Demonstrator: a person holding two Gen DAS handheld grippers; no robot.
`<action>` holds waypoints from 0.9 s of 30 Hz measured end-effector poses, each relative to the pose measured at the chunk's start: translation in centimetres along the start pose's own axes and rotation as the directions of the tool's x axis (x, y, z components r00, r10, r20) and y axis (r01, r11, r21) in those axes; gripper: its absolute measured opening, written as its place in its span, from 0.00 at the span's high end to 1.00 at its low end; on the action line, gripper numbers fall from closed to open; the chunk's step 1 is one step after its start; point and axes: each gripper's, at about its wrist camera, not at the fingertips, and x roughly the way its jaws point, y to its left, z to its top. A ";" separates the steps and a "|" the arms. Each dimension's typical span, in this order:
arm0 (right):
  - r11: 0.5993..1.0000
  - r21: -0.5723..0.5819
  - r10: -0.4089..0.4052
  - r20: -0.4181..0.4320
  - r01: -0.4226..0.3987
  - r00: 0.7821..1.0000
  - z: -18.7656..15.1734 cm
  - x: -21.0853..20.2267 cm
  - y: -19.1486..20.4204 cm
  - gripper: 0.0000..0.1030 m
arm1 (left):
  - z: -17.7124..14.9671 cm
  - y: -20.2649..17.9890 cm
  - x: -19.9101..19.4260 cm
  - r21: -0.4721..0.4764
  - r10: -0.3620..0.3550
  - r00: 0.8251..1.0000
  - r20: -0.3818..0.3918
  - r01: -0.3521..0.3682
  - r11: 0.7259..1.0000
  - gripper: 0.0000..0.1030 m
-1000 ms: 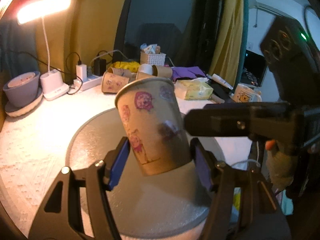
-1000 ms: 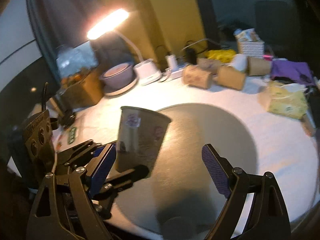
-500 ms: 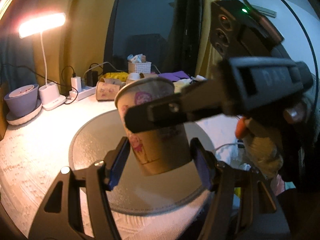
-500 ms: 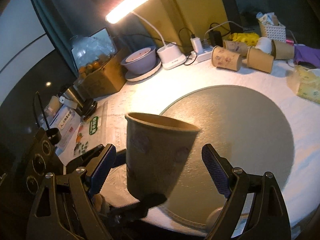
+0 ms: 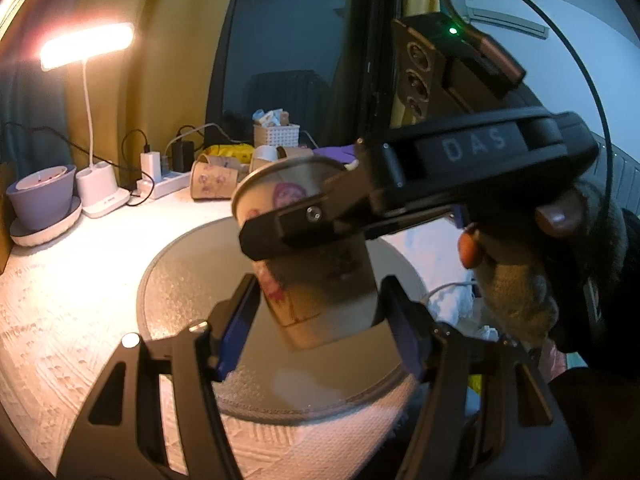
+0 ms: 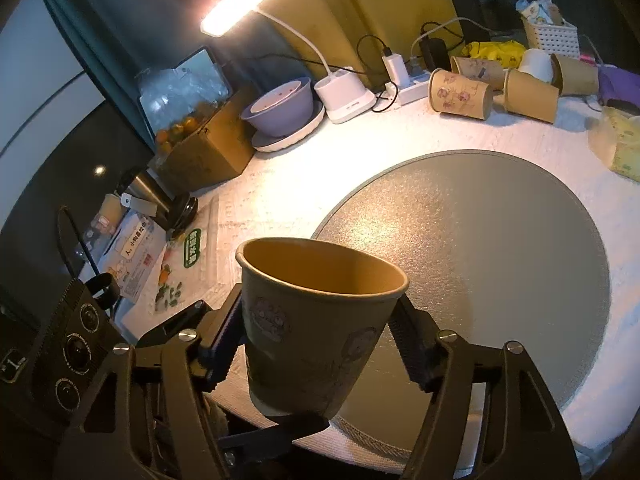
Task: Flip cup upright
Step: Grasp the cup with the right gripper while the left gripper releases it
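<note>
Above the round grey mat (image 6: 500,240) the paper cup (image 6: 316,328) hangs in the air, mouth up, tilted a little, with both of my grippers around it. My right gripper (image 6: 320,340) has its two pads pressed against the cup's sides just under the rim, so it is clamped on the cup. My left gripper (image 5: 316,320) frames the cup's lower body; its blue pad (image 5: 236,332) on one side lies against the wall and the other sits just beside it, though I cannot tell for sure whether it is gripping.

Only the right wrist view looks down into the cup and shows its tan inside, along with the cardboard box of oranges (image 6: 196,144) and the printed leaflet (image 6: 136,256) at the table edge, whose small writing I cannot read. Only the left wrist view shows the pink cartoon prints on the cup's side (image 5: 288,196), the letters "DAS" on my right gripper's body (image 5: 472,148), a lit green dot on its top, and my gloved right hand (image 5: 540,264) wrapped around the handle, bare fingertips showing.

Behind, both views share the lit desk lamp (image 6: 244,0), a purple bowl (image 6: 280,108) and several paper cups lying on their sides (image 6: 460,96).
</note>
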 end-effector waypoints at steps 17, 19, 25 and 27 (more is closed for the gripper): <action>1.000 -0.011 -0.019 -0.024 0.019 1.000 0.4 1.0 -0.4 0.33 | 0.1 1.4 1.3 -0.075 -0.011 0.998 -0.058 0.007 0.997 0.34; 0.999 -0.016 -0.037 -0.010 0.037 0.999 0.7 0.9 -0.4 0.33 | 0.1 1.9 1.5 -0.100 -0.019 0.998 -0.063 0.013 0.995 0.25; 0.981 -0.067 -0.176 0.083 0.182 0.981 1.9 0.0 -0.5 0.33 | 0.0 3.3 2.1 -0.163 -0.004 0.993 -0.118 -0.015 0.987 0.25; 0.975 -0.076 -0.202 0.111 0.211 0.973 2.3 0.0 -0.8 0.33 | 0.0 4.3 2.2 -0.198 0.014 0.990 -0.141 -0.042 0.979 0.25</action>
